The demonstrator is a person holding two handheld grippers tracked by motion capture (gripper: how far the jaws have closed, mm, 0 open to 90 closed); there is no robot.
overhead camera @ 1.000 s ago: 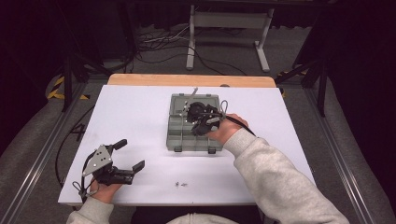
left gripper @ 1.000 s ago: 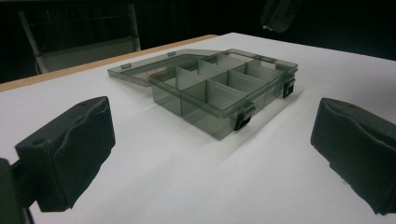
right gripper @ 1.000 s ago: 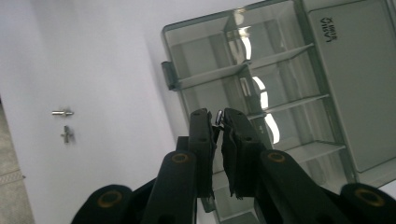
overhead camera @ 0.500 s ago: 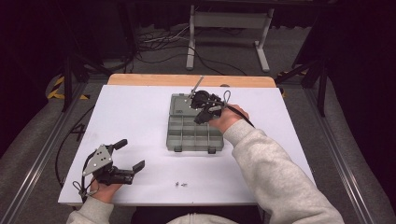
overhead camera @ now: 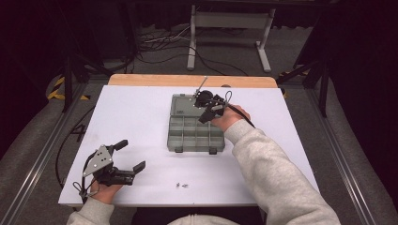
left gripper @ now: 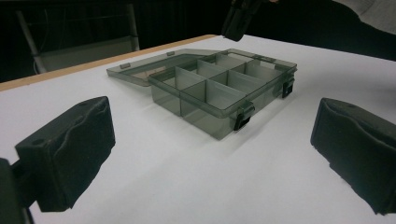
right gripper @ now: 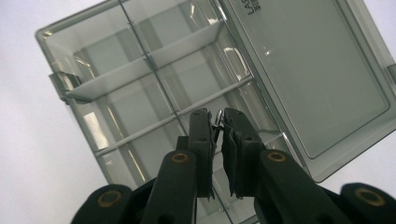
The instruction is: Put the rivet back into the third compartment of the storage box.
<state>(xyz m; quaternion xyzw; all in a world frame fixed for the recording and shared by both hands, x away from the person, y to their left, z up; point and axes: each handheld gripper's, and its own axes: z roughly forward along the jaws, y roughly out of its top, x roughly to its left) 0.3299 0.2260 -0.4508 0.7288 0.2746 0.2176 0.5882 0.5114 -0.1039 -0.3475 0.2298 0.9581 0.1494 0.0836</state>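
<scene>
Overhead, the right gripper [right gripper: 218,122] tilts down, clamping a small screw [right gripper: 217,120] above the compartment box [right gripper: 140,88].

The open compartment box [overhead camera: 195,133] lies mid-table [overhead camera: 141,112], two small screws [overhead camera: 182,185] on the table before it.

A white bench [overhead camera: 141,122] with a wooden far edge carries a smoky clear compartment box [overhead camera: 195,133], its lid folded back flat toward the far edge, and two small screws [overhead camera: 182,185] near the front edge.
</scene>
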